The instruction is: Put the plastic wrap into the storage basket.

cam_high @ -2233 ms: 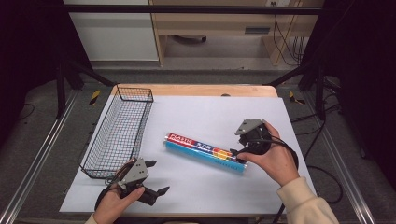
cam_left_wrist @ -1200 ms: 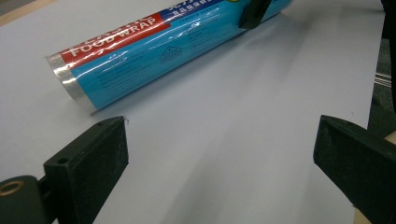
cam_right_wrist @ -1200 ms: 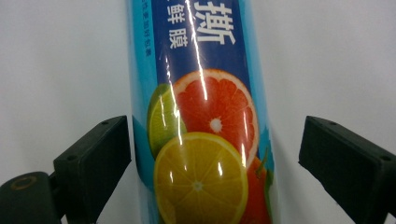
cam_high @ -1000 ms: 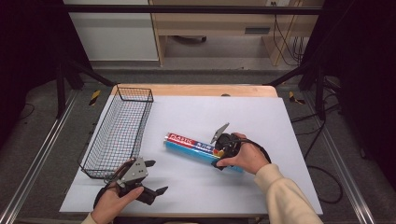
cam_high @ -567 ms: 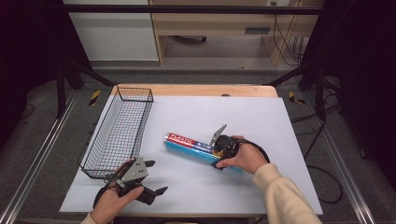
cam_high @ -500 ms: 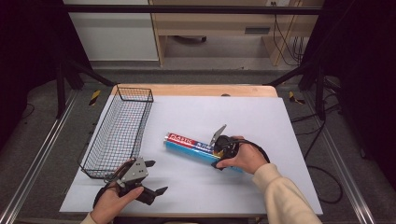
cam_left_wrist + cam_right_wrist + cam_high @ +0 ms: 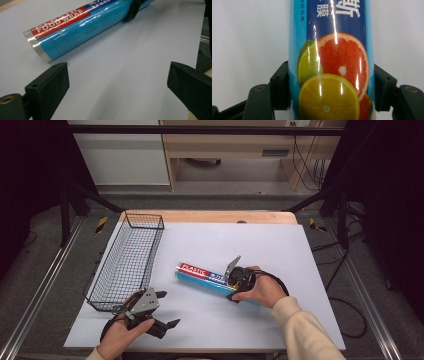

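Note:
A blue and red roll of plastic food wrap point(image 7: 200, 272) lies slantwise on the white sheet point(image 7: 260, 240) near the middle. My right gripper point(image 7: 232, 287) sits over its right half, jaws pressed against both sides of the roll point(image 7: 332, 62), so it is shut on it. At the front left, my left gripper point(image 7: 167, 309) rests low over the sheet with its jaws wide apart and nothing between them. In the left gripper view, the roll point(image 7: 80, 27) lies beyond the left gripper point(image 7: 117, 85), apart from it.
A black wire basket point(image 7: 145, 215) stands along the left side of the sheet, its near end close to my left hand. The wooden table edge point(image 7: 210, 216) shows at the back. Metal rails run along both sides.
The right gripper came from the roll's right end down and leftward onto the roll and closed around it. For the last second it has held still. The left gripper has barely moved.

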Tool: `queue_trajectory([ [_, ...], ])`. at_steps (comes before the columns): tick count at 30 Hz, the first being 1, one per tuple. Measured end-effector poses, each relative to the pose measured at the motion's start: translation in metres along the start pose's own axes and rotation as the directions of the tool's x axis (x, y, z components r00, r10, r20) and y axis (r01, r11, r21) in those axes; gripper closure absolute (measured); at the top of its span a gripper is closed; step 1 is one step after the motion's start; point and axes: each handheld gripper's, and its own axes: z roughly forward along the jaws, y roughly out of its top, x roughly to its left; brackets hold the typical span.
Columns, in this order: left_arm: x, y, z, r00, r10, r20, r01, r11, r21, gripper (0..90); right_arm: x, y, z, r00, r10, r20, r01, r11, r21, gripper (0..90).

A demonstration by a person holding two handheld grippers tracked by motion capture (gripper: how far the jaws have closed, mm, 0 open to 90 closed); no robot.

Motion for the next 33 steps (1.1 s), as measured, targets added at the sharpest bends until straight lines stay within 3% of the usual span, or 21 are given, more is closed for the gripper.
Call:
queue_trajectory([
  [1, 0.0, 0.002, -0.001, 1.0, 0.002, -0.002, -0.002, 1.0, 0.0, 4.2, -0.001, 0.0, 0.0, 0.9994, -0.033, 0.013, 0.034, 0.999, -0.01, 32.5],
  [4, 0.001, 0.006, -0.001, 0.9999, 0.014, -0.005, -0.014, 0.9999, 0.005, 4.2, 0.0, 0.0, -0.003, 0.9993, -0.032, 0.018, 0.033, 0.999, -0.003, 32.5],
  [9, 0.008, 0.022, -0.001, 0.9977, 0.065, -0.018, -0.064, 0.9976, 0.025, 4.2, 0.0, -0.002, -0.014, 0.9976, -0.065, 0.024, 0.066, 0.997, -0.04, 32.5],
  [11, 0.013, 0.029, 0.001, 0.9955, 0.092, -0.025, -0.091, 0.9949, 0.043, 4.2, -0.001, -0.001, -0.02, 0.9963, -0.079, 0.035, 0.08, 0.996, -0.028, 32.5],
  [16, 0.022, 0.042, 0.006, 0.9936, 0.11, -0.025, -0.109, 0.9922, 0.061, 4.2, -0.004, -0.002, -0.032, 0.9954, -0.085, 0.044, 0.086, 0.996, -0.031, 32.5],
  [21, 0.037, 0.061, 0.016, 0.9883, 0.151, -0.021, -0.148, 0.9838, 0.101, 4.2, -0.005, -0.002, -0.045, 0.9919, -0.119, 0.044, 0.119, 0.993, -0.009, 32.4],
  [29, 0.046, 0.075, 0.02, 0.9856, 0.168, -0.017, -0.165, 0.9798, 0.113, 4.1, -0.008, -0.001, -0.057, 0.9874, -0.146, 0.062, 0.146, 0.989, -0.003, 32.4],
  [30, 0.047, 0.077, 0.02, 0.9852, 0.171, -0.014, -0.168, 0.979, 0.115, 4.0, -0.007, -0.001, -0.058, 0.9894, -0.131, 0.064, 0.131, 0.991, -0.004, 32.4],
  [33, 0.049, 0.085, 0.02, 0.9811, 0.193, 0.001, -0.192, 0.9735, 0.124, 4.1, -0.006, 0.0, -0.064, 0.9848, -0.164, 0.057, 0.164, 0.986, 0.007, 32.4],
])
